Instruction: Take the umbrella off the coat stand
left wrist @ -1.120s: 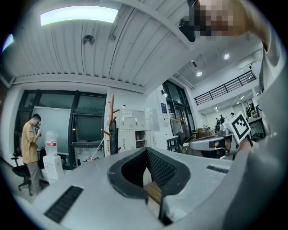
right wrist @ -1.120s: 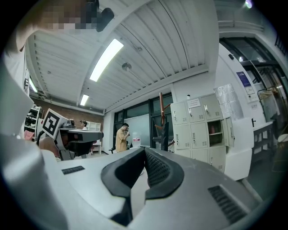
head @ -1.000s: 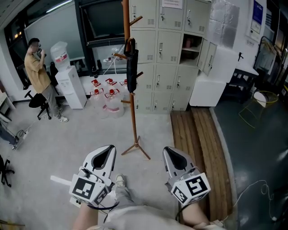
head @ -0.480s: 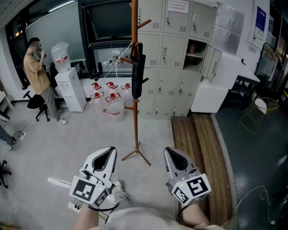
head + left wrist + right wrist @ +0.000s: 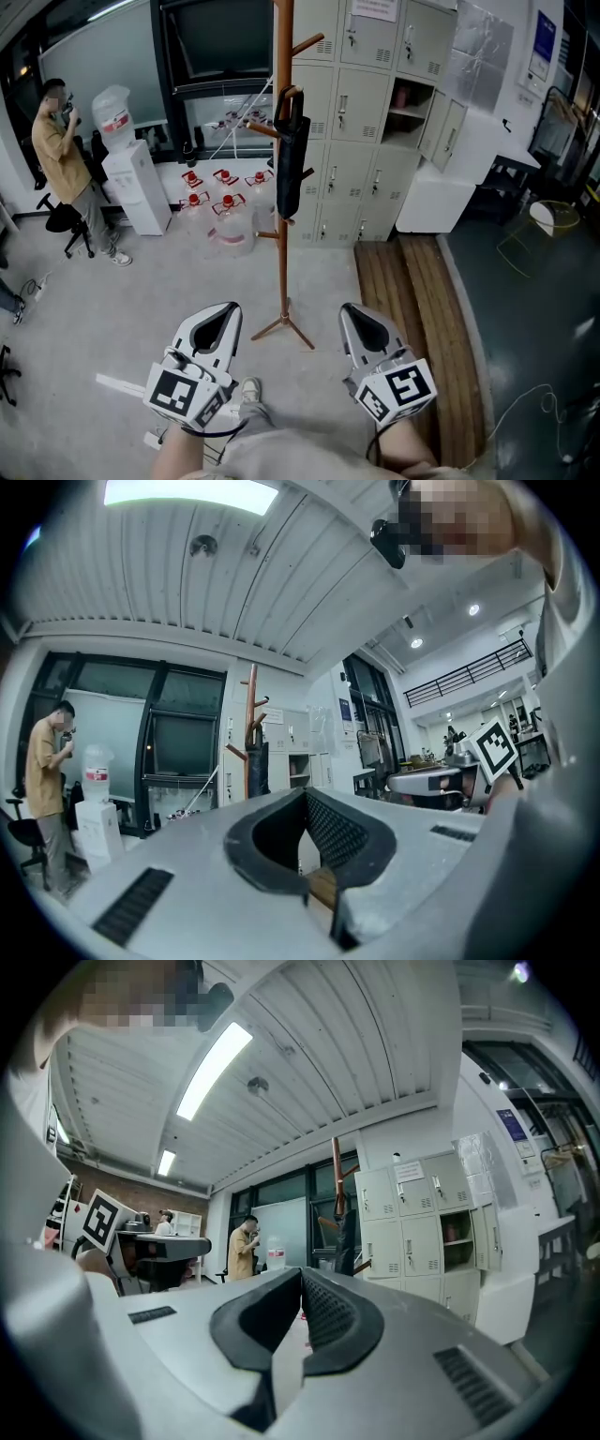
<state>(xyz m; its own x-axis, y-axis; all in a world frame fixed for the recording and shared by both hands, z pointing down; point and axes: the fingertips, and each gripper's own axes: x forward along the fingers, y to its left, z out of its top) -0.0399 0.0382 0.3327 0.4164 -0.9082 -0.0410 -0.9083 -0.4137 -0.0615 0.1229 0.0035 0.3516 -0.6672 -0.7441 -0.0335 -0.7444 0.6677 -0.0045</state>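
A brown wooden coat stand (image 5: 283,234) rises from the grey floor straight ahead of me. A folded black umbrella (image 5: 291,169) hangs by its curved handle from an upper peg on the stand's right side. My left gripper (image 5: 228,307) and right gripper (image 5: 349,309) are held level side by side, short of the stand's feet, both shut and empty. The left gripper view has the stand (image 5: 249,733) and umbrella (image 5: 259,766) far beyond the closed left gripper (image 5: 305,792). Past the closed right gripper (image 5: 301,1271), the umbrella (image 5: 348,1241) shows in the right gripper view.
A person (image 5: 61,155) stands at the far left beside a water dispenser (image 5: 131,183). Several water jugs (image 5: 220,202) sit on the floor behind the stand. Grey lockers (image 5: 366,112) line the back wall. A wooden plank strip (image 5: 412,309) runs along the floor at right.
Both grippers have advanced toward the coat stand, which now looks nearer and larger. Their jaws have stayed shut.
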